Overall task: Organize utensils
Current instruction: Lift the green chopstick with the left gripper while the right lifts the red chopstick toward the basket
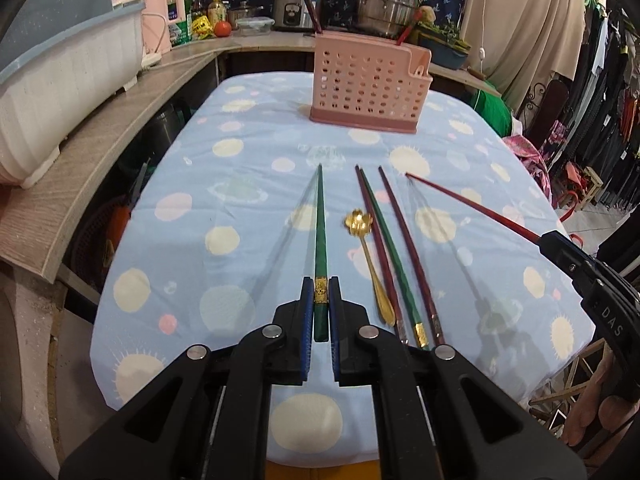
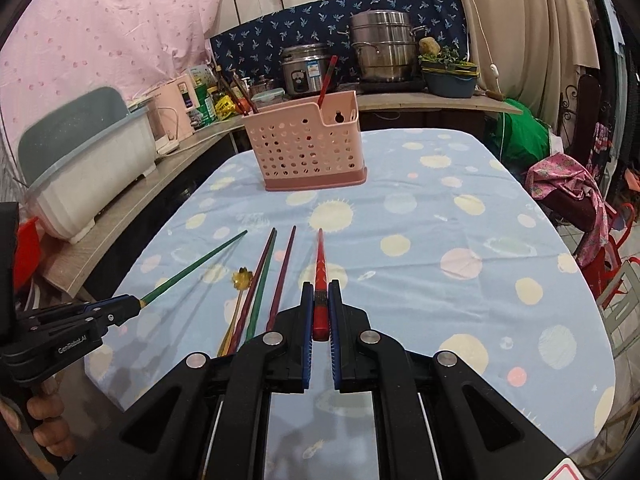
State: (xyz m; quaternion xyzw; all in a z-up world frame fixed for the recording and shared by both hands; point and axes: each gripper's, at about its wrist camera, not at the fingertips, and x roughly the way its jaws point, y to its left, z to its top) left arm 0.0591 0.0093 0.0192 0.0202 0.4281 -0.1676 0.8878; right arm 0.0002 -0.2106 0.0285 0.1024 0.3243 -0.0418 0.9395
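On the blue spotted tablecloth (image 1: 248, 152), three chopsticks (image 1: 390, 252) and a gold spoon (image 1: 366, 256) are lying side by side, well short of the pink holder (image 1: 368, 84) standing upright at the far end; the holder is already containing chopsticks. The left gripper (image 1: 320, 284) is pinching a green chopstick (image 1: 320, 220) near its thick end; the right gripper (image 2: 320, 290) is pinching a red chopstick (image 2: 319, 260) likewise, both tips pointing toward the holder.
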